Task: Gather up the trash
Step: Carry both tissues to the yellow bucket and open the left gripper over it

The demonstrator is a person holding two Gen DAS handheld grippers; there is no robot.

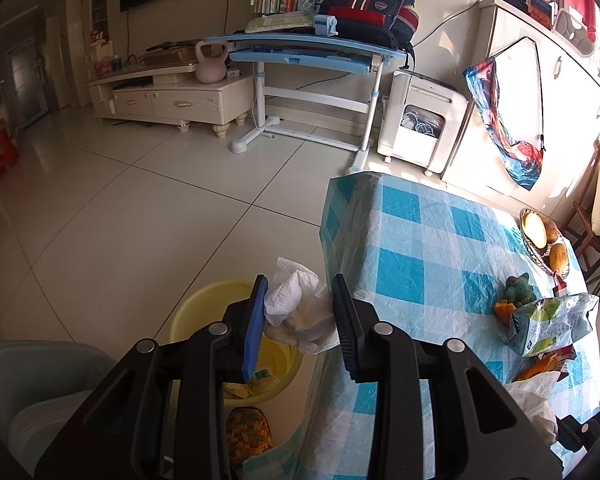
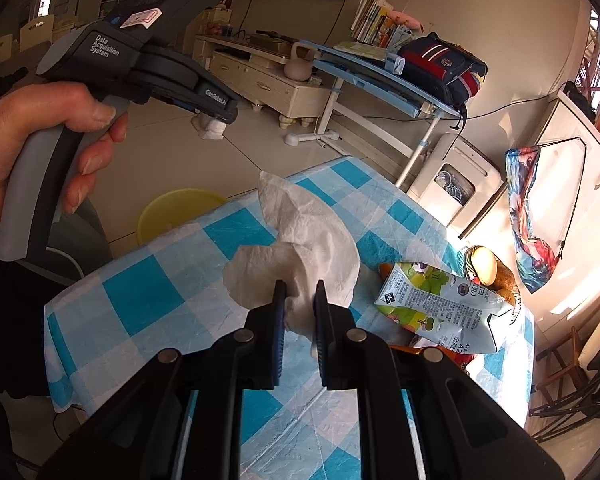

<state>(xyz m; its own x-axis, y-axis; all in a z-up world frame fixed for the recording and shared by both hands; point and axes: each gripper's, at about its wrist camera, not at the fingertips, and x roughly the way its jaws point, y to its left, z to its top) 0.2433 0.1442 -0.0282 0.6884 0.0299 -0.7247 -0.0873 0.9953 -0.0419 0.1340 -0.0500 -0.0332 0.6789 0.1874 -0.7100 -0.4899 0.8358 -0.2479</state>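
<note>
My left gripper is held off the table's left edge, above a yellow basin on the floor with scraps inside. A crumpled white tissue sits between its fingers, which stand apart; it touches the blue left pad. From the right wrist view the left gripper still has that tissue at its tip. My right gripper is shut on a second white tissue, held above the blue-checked tablecloth. A crushed milk carton lies to its right.
A basket of fruit, a green toy, orange peel and a wrapper lie at the table's far right. A pale blue chair stands beside the basin. A blue desk and white cabinets line the walls.
</note>
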